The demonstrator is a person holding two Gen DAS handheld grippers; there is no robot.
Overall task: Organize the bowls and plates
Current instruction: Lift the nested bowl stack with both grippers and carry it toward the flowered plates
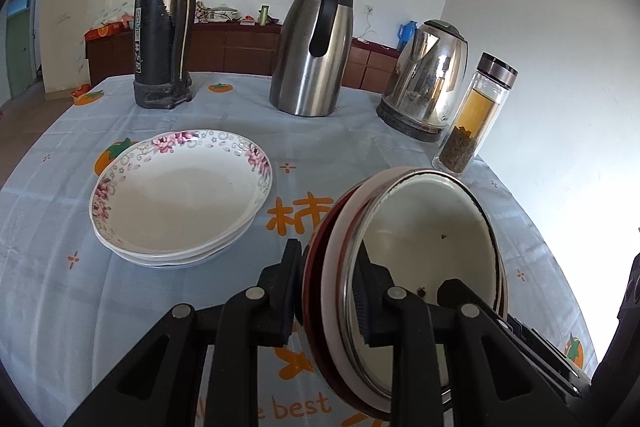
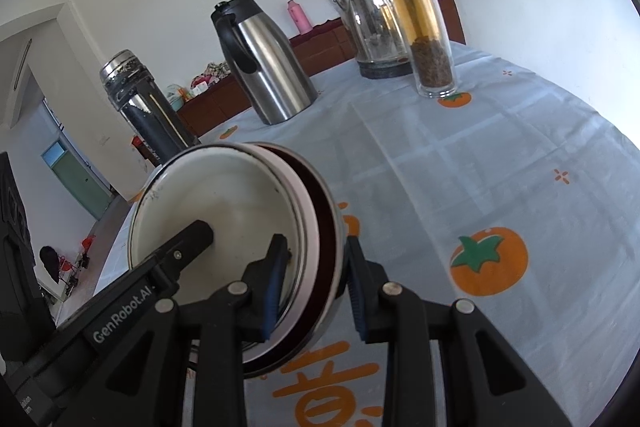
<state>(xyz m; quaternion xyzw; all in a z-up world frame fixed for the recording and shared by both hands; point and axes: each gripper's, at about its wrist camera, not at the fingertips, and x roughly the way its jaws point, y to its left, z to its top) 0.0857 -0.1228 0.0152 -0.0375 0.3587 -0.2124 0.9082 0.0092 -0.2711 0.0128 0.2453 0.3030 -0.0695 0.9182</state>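
While tilted, bowl stack point(image 1: 420, 267) clamped between left gripper point(image 1: 332, 291), right gripper point(image 2: 312, 287)

- Bowls point(image 1: 424, 259): a nested stack, tipped up on edge, clear of the table. The innermost is white enamel inside with a thin dark rim and a few dark specks; outside it sits a pink-banded one, then a dark red one. The opening faces right in the left wrist view, left in the right wrist view point(image 2: 224, 215).
- Plates point(image 1: 180, 195): a stack of shallow white plates with pink flowers and grey scrollwork round the rim, lying flat, face up, on the table's left half, well apart from the bowls.
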